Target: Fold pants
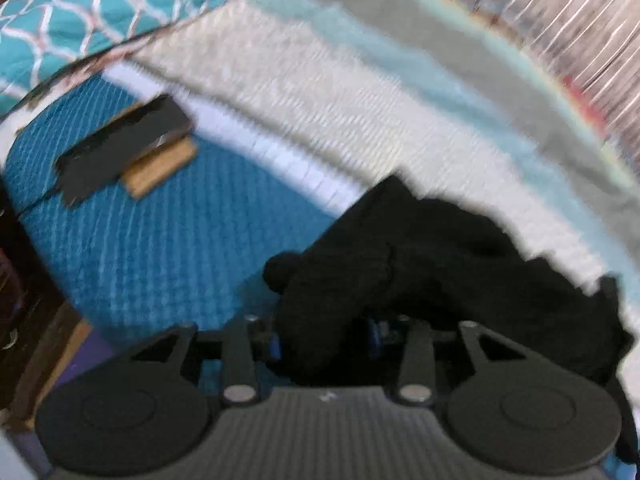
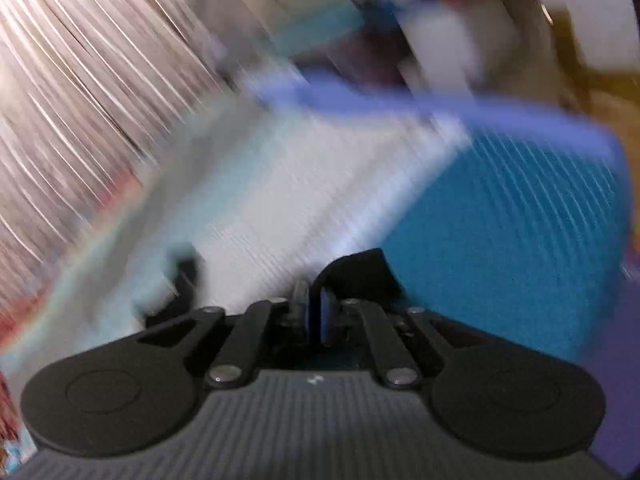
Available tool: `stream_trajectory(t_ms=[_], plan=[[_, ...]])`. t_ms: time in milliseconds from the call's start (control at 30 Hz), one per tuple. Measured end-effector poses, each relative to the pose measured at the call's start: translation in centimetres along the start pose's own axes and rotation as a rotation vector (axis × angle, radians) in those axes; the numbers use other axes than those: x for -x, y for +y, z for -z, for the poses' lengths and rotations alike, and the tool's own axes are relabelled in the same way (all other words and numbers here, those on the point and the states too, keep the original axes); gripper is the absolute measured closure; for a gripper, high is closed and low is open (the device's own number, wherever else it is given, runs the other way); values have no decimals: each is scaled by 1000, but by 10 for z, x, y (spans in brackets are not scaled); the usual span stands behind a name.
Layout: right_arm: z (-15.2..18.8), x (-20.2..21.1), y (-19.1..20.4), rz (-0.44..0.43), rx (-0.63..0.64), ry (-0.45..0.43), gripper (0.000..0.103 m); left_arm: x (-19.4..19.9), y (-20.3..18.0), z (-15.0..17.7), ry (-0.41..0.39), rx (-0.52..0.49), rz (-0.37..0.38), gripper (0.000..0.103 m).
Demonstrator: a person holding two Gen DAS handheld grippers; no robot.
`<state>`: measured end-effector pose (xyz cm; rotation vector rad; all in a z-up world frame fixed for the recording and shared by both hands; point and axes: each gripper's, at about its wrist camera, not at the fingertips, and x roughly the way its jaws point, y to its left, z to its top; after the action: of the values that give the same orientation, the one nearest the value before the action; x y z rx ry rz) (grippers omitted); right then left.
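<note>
The black pants (image 1: 420,256) lie bunched on the bed right in front of my left gripper (image 1: 328,336). Its jaws stand apart with the cloth heaped over and between them, so the fingertips are hidden. In the right wrist view my right gripper (image 2: 316,316) is shut on a small fold of the black pants (image 2: 356,272), held above the bed. Both views are blurred by motion.
The bed has a striped cover of blue (image 1: 160,248), white (image 1: 320,112) and grey bands. A dark flat object on a wooden piece (image 1: 128,148) lies at the left. A teal patterned pillow (image 1: 92,12) is behind. A pleated curtain (image 2: 80,80) hangs beside the bed.
</note>
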<state>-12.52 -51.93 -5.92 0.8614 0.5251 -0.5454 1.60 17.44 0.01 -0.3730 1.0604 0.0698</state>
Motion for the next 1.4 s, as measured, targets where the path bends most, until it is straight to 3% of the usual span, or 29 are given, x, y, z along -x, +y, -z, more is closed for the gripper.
stream_trajectory(t_ms=[33,100,167,267,367,467,533,700,733,800,867,933,1033,1067,1100,1167,1300,1400], plan=[[7,-7,-12,15,-18,37,95,-5,3,2,27,-6,-3,66],[9,-7,-20,-15,-54,32,90,-5,8,9,28,6,12,59],[2,-5,-7,-24,36,-4,85,3,13,11,-6,21,22,55],[-21,1,-4,25,35,-135,49,6,12,17,-39,13,29,52],[-41,1,2,54,61,-244,49,2,13,25,-39,2,26,46],[-44,-18,31,-14,209,-169,47,-9,14,24,-35,3,12,34],[-47,-36,37,-42,231,-100,47,-16,13,23,-26,24,5,33],[-71,-99,64,-178,72,105,42,-32,4,15,5,3,-4,32],[-70,-110,83,-187,80,120,39,-34,2,15,10,-3,-8,32],[-76,-143,121,-225,142,133,16,-38,-2,15,15,-10,-8,32],[-76,-187,167,-205,212,146,10,-40,-5,16,18,-18,-8,32],[-56,-220,216,-159,278,192,10,-43,-7,18,24,-20,-10,32],[-47,-285,238,-50,277,318,16,-45,-10,19,32,-15,2,54],[-46,-293,240,-22,311,299,38,-46,-12,19,34,-21,14,62],[-44,-287,246,-21,373,262,97,-46,-13,19,30,-29,20,70],[-52,-260,243,-114,350,232,95,-45,-18,18,18,-60,23,76],[-60,-145,216,-293,318,60,95,-36,-15,8,-12,-65,75,80],[-58,-43,157,-377,255,-18,95,-21,-1,0,-42,-21,138,80]])
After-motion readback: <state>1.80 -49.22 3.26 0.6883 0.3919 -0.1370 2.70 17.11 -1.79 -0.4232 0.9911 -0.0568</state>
